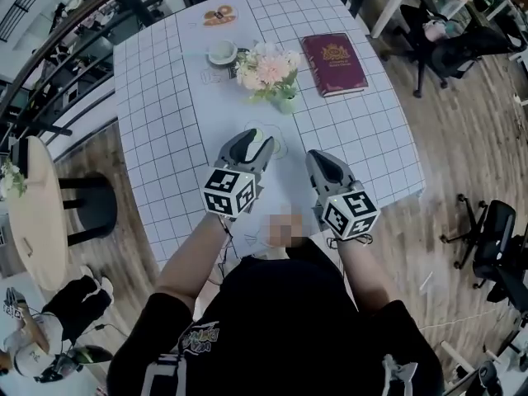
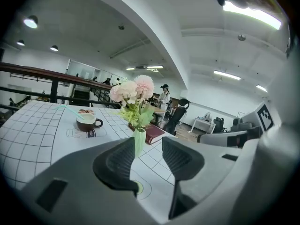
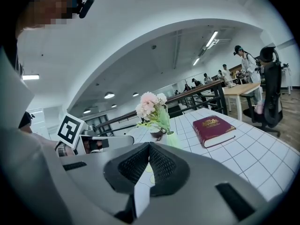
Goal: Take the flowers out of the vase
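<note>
A bunch of pale pink flowers (image 1: 268, 68) with green leaves stands in a small light green vase (image 1: 285, 103) near the middle of the white gridded table (image 1: 157, 106). My left gripper (image 1: 257, 143) hovers over the table short of the vase, open and empty. In the left gripper view the vase (image 2: 139, 142) and the flowers (image 2: 133, 92) show beyond the gap between the jaws of the left gripper (image 2: 147, 156). My right gripper (image 1: 318, 159) is beside it, shut on nothing. The right gripper view has the flowers (image 3: 151, 104) ahead, above the right gripper (image 3: 149, 156).
A dark red book (image 1: 334, 63) lies right of the vase. A cup on a saucer (image 1: 222, 52) stands behind the flowers, and a small plate (image 1: 219, 15) sits at the far edge. A round wooden table (image 1: 33, 213) is at left, office chairs (image 1: 495, 246) at right.
</note>
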### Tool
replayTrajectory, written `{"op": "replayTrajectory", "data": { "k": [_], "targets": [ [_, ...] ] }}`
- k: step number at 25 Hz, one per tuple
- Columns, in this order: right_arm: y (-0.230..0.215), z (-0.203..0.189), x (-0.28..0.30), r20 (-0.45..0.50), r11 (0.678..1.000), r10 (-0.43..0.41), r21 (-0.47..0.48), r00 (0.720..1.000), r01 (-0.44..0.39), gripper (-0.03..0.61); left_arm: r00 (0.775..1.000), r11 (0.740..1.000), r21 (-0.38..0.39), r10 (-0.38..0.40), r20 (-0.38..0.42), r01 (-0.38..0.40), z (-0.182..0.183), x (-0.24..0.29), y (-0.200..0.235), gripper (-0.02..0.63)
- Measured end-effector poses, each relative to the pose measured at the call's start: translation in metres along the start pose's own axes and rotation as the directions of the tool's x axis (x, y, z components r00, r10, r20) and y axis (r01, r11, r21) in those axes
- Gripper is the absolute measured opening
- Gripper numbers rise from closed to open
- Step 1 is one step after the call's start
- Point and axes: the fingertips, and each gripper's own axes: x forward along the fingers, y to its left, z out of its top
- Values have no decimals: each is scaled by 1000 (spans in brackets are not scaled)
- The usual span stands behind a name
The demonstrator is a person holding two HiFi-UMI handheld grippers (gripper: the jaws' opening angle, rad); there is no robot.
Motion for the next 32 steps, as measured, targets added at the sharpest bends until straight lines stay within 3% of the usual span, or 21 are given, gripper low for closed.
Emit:
{"op": "replayTrajectory", "data": {
  "k": [7, 20, 32],
  "targets": [
    [-26, -3, 11, -22, 1000, 19, 8, 1000, -18, 20, 1000, 999, -43, -5, 3, 5, 3, 49, 9, 263],
    [-55, -21, 23, -75, 997, 66, 47, 995, -63, 20, 998, 994, -114, 11, 69, -3, 7, 112, 33, 321],
    [-79, -25, 54, -99, 995, 93, 52, 991, -88, 20, 996, 998, -53, -25, 86, 29, 26, 135, 38, 324]
  ]
}}
